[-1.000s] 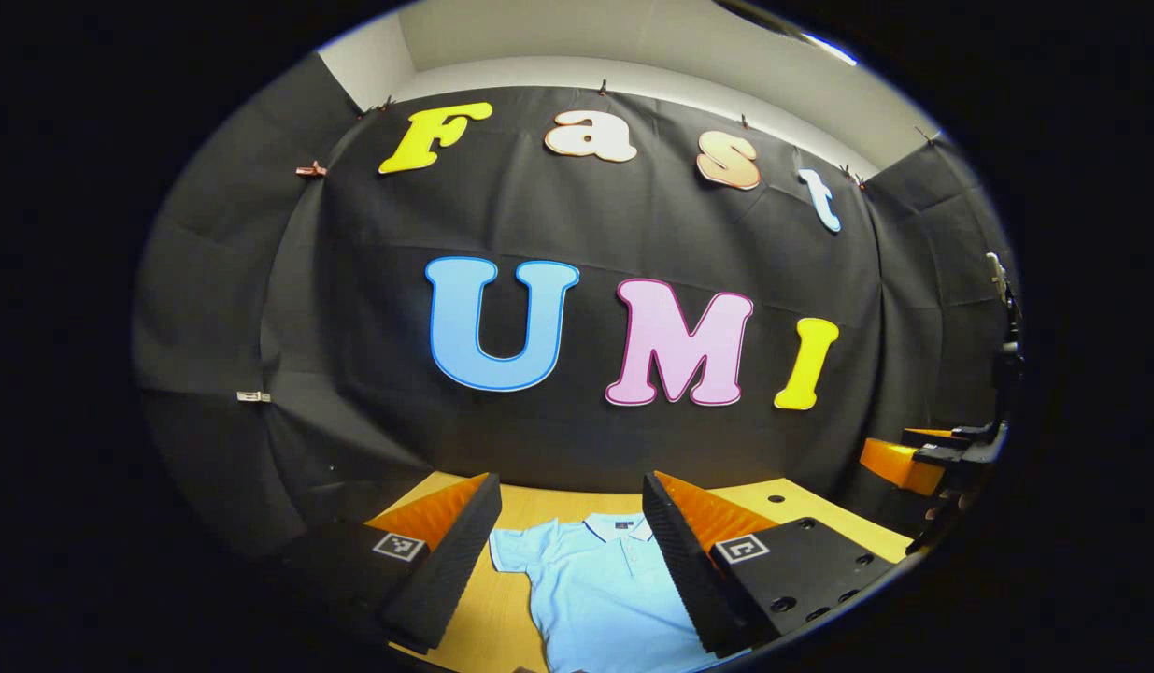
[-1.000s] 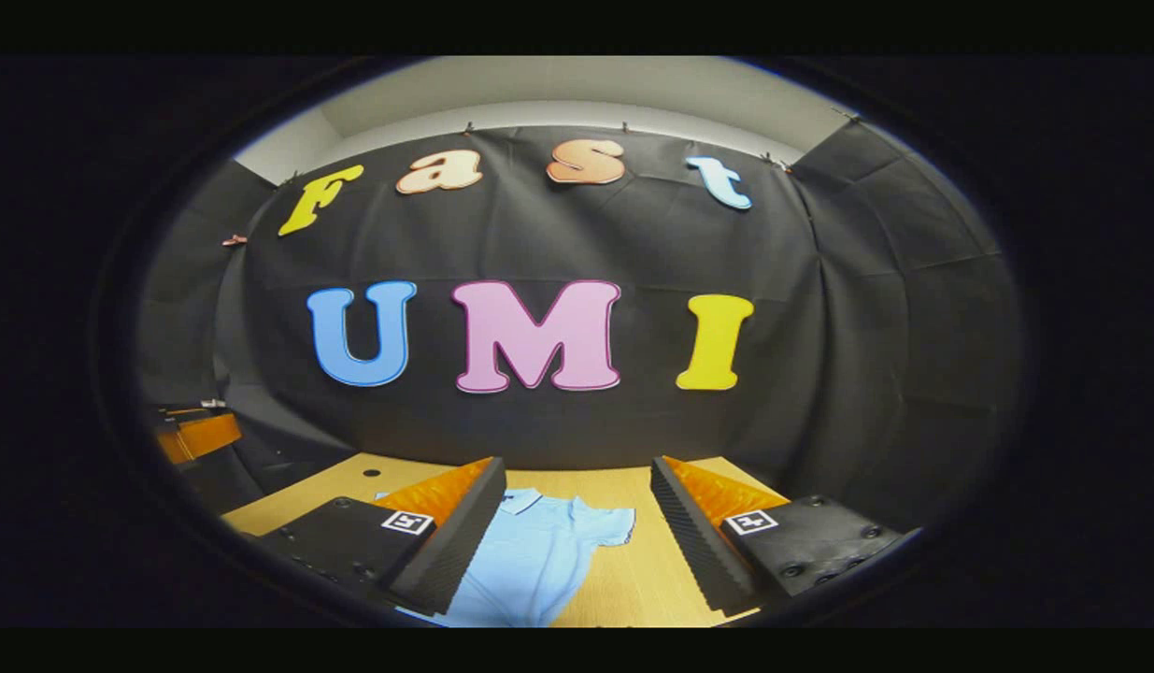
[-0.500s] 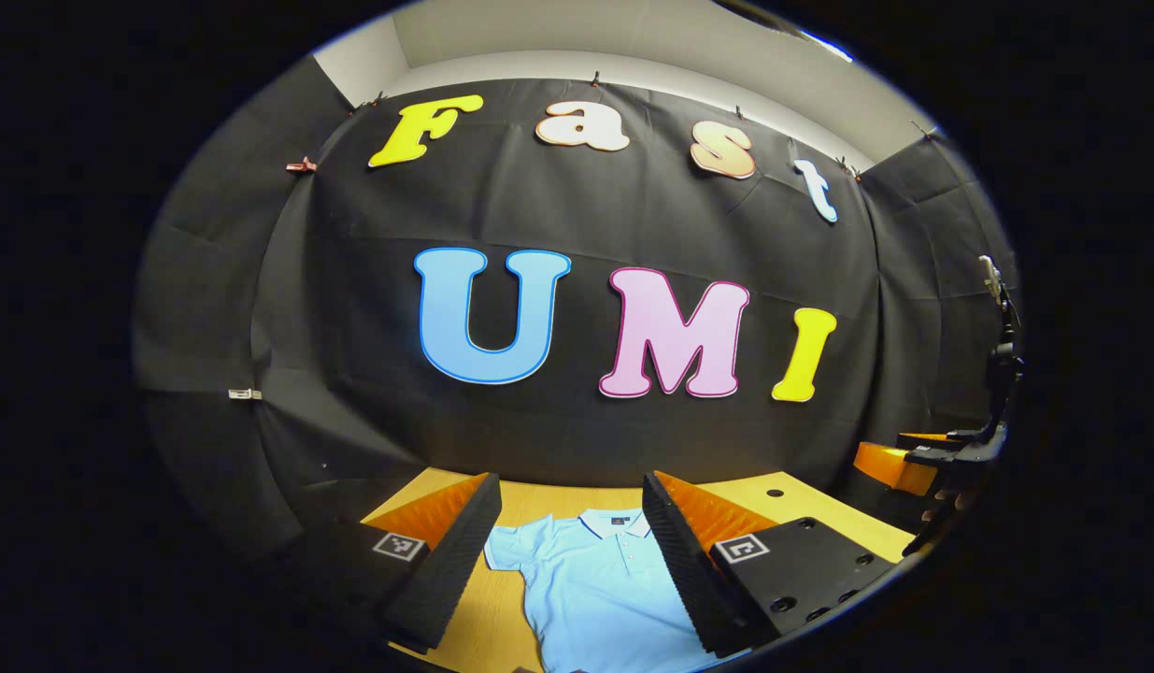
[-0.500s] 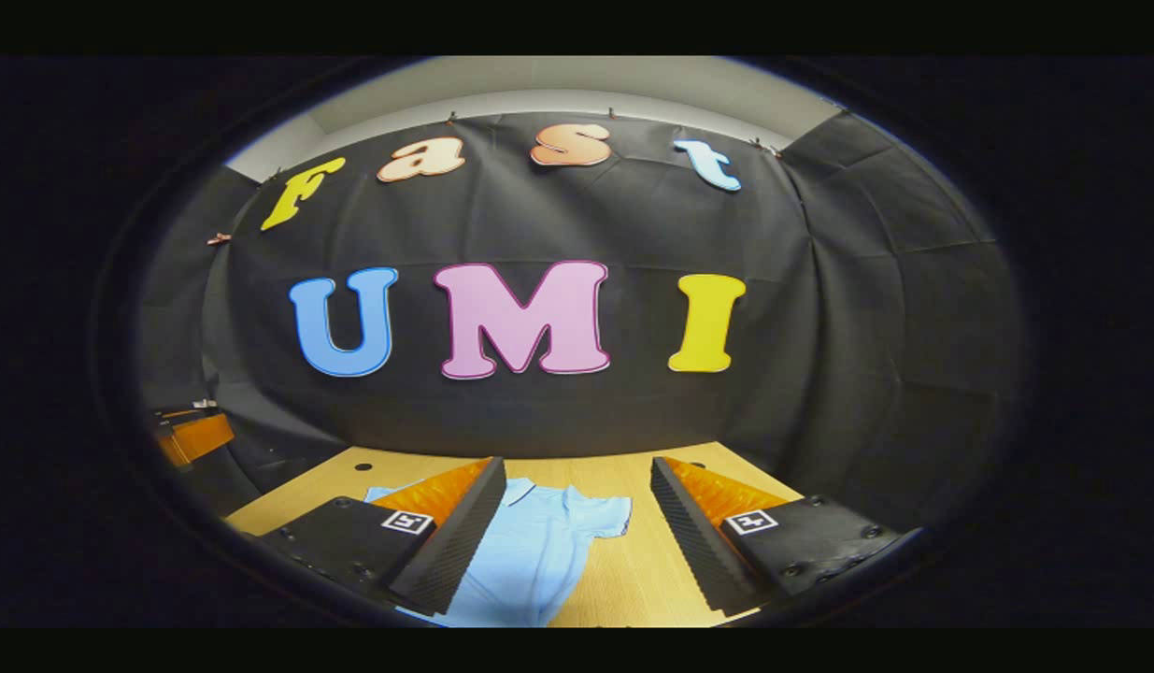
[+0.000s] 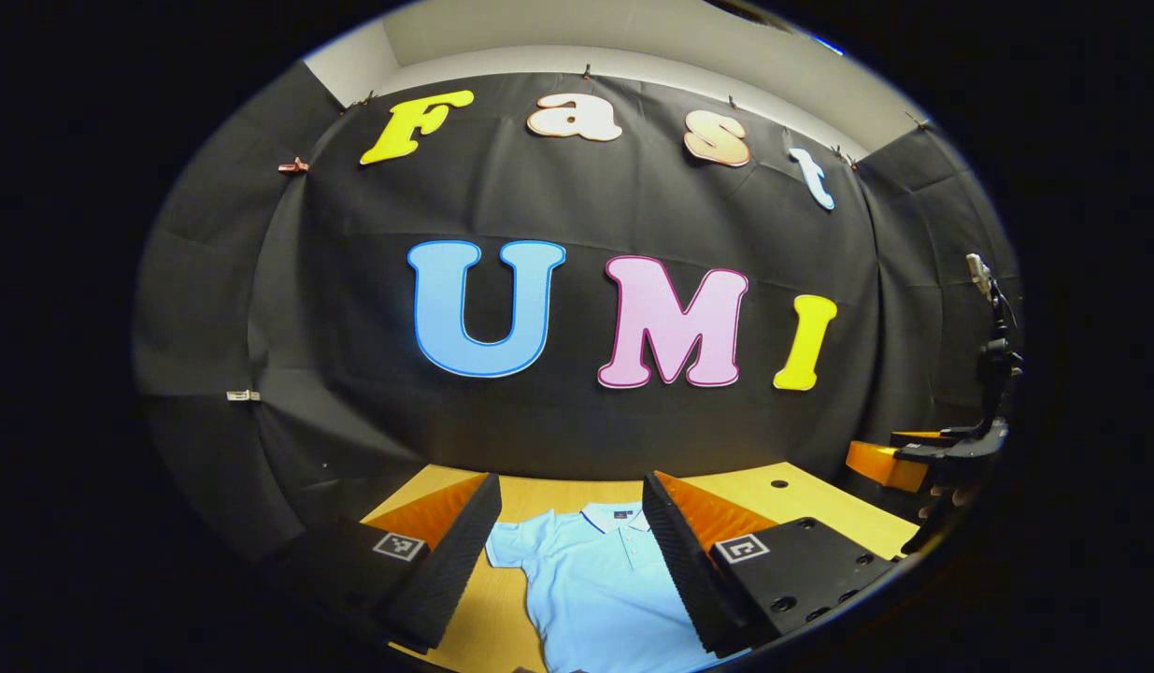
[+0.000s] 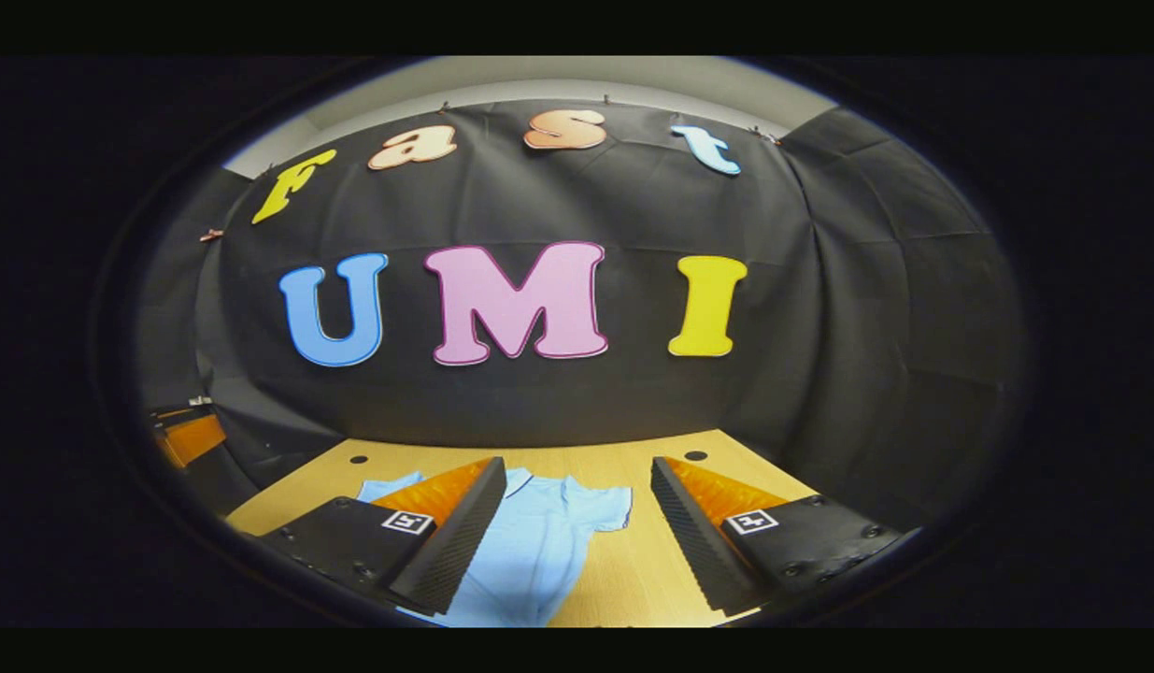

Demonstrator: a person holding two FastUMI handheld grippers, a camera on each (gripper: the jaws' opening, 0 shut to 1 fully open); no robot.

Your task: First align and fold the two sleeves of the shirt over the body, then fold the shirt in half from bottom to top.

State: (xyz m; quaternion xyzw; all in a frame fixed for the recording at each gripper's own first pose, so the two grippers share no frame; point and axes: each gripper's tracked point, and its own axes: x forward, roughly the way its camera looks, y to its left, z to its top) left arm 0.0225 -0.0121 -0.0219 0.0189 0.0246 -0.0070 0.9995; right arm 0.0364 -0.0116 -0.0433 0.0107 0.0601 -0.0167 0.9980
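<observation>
Left gripper view: the shirt (image 5: 595, 584) lies flat on the tabletop (image 5: 810, 505), collar toward the far edge, sleeves spread out unfolded. The left hand-held gripper (image 5: 572, 561) hangs above it, fingers wide apart, the shirt's collar and body showing between them. The right hand-held gripper shows at the right rim, clear of the shirt. Right gripper view: the right hand-held gripper (image 6: 577, 537) is also spread open above the tabletop, with the shirt's right sleeve (image 6: 600, 505) between its fingers and untouched.
</observation>
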